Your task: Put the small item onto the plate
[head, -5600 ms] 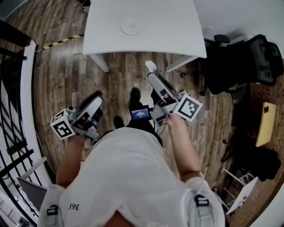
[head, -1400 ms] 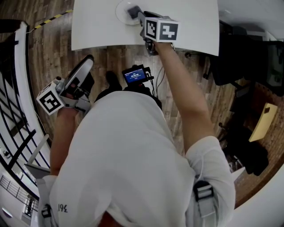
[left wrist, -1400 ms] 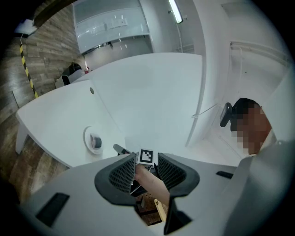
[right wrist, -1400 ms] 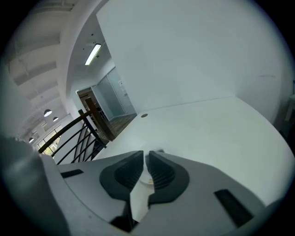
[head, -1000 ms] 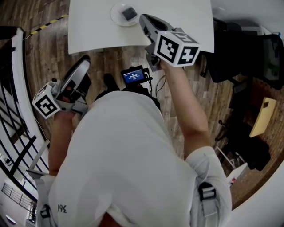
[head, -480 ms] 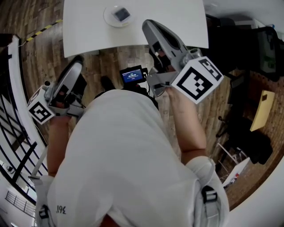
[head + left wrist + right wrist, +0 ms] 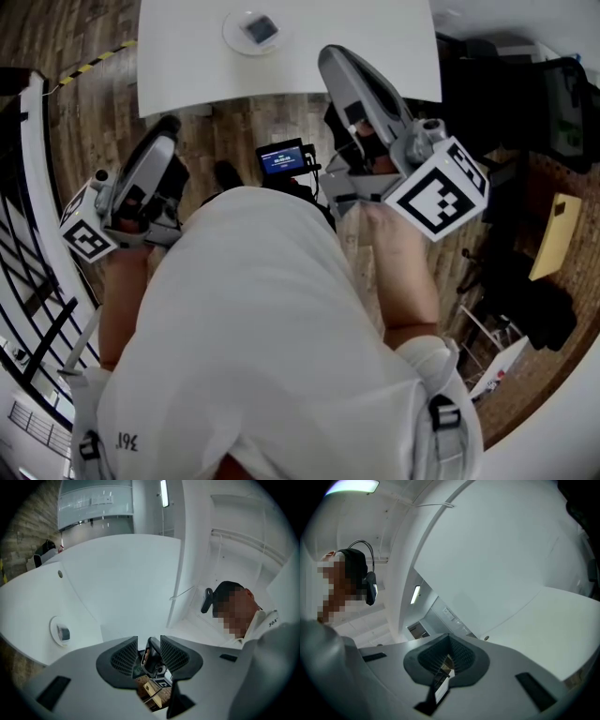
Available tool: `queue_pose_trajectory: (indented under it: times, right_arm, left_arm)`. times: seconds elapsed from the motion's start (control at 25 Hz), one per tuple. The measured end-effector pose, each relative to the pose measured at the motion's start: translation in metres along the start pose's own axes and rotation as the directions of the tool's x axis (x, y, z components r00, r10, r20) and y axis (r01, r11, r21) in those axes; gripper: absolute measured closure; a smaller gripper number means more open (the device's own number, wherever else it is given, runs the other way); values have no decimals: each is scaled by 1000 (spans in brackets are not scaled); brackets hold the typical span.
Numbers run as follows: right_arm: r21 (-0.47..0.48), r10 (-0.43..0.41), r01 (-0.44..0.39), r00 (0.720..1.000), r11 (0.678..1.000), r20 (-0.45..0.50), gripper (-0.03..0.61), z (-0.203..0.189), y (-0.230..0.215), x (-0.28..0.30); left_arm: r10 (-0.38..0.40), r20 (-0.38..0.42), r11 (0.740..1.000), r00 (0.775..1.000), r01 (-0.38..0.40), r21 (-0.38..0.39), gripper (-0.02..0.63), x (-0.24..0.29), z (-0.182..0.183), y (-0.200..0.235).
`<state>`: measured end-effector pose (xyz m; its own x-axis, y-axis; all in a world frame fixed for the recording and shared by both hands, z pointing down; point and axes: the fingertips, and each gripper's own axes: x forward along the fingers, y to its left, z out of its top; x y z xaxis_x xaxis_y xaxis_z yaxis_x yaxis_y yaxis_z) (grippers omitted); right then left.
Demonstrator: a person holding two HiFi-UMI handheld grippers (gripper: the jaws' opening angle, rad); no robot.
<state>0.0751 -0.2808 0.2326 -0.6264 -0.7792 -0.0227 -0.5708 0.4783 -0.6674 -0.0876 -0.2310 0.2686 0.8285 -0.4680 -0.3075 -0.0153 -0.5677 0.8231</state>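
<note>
Left tool (image 7: 149, 649) slightly parted, right tool (image 7: 448, 652) closed; left gripper view shows item (image 7: 63, 633) on plate (image 7: 53, 621)

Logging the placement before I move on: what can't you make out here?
The small item: too small in the head view to identify; just dark, on the plate.
Left gripper view: plate tiny and warped near the edge.
The table: far side cut off by the head view's top edge.
Right gripper view: plate and item out of frame.
</note>
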Motion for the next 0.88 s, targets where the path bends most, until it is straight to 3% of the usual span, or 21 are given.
queue_pose_trajectory:
  times: [0.88]
  right_arm:
    - [-16, -10, 10, 999, 1000, -31, 577, -10, -11, 9]
  left_arm:
    - [3, -13, 1000, 1000, -3, -2, 460, 0, -2, 0]
